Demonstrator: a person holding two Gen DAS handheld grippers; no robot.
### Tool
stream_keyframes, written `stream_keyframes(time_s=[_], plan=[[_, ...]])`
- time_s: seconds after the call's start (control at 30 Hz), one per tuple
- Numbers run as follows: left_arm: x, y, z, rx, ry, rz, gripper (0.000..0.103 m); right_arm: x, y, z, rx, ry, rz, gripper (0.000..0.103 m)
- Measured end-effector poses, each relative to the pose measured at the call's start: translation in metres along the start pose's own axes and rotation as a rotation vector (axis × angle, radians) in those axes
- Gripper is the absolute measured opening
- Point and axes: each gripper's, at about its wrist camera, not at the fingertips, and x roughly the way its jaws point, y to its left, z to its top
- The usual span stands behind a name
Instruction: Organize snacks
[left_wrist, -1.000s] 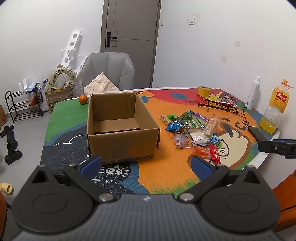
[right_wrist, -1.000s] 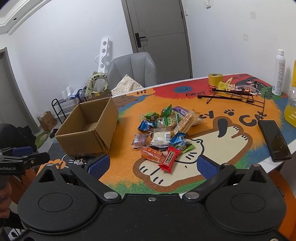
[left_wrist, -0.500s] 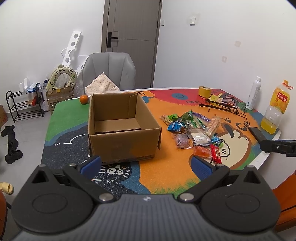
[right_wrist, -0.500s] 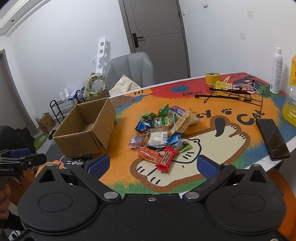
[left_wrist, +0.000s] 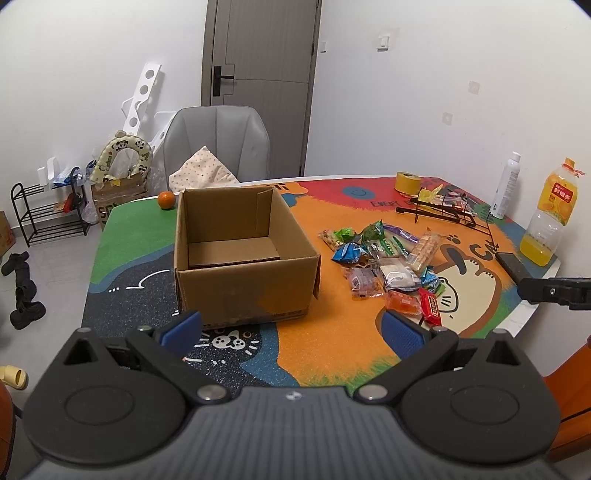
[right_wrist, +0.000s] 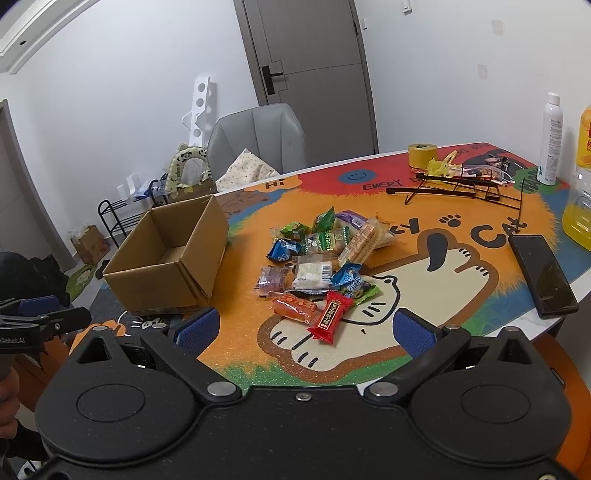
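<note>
An open, empty cardboard box (left_wrist: 240, 258) stands on the colourful table mat; it also shows in the right wrist view (right_wrist: 170, 258). A pile of several wrapped snacks (left_wrist: 388, 266) lies to its right, also in the right wrist view (right_wrist: 317, 266), with a red bar (right_wrist: 330, 315) and an orange pack (right_wrist: 295, 308) nearest me. My left gripper (left_wrist: 291, 328) is open and empty, just in front of the box. My right gripper (right_wrist: 306, 330) is open and empty, just in front of the snack pile.
A black phone (right_wrist: 541, 275), a juice bottle (left_wrist: 550, 214), a white spray bottle (right_wrist: 550, 140), a black wire rack (right_wrist: 461, 188) and a yellow tape roll (right_wrist: 422, 155) stand at the right and back. An orange (left_wrist: 166, 200) sits behind the box. A grey chair (left_wrist: 218, 144) stands behind the table.
Both grippers have shifted only slightly; in the right wrist view the snacks and box have drifted a little left. Both stay open.
</note>
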Motion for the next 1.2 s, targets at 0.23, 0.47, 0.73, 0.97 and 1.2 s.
stream_keyframes(time_s=[0.23, 0.47, 0.73, 0.97, 1.2], plan=[[0.002, 0.001, 0.001, -0.003, 0.001, 0.009, 0.103, 0.004, -0.002, -0.001, 0.012, 0.003, 0.012, 0.103], [0.004, -0.002, -0.002, 0.005, -0.002, 0.007, 0.103, 0.008, 0.000, -0.003, 0.005, 0.010, 0.010, 0.103], [0.008, -0.008, -0.006, 0.021, 0.008, 0.016, 0.103, 0.020, -0.009, -0.008, 0.031, 0.029, 0.020, 0.103], [0.013, -0.017, -0.007, 0.041, 0.010, 0.018, 0.103, 0.029, -0.021, -0.013, 0.059, 0.028, 0.018, 0.103], [0.029, -0.032, -0.008, 0.064, 0.009, 0.008, 0.103, 0.042, -0.030, -0.022, 0.051, 0.028, -0.005, 0.103]])
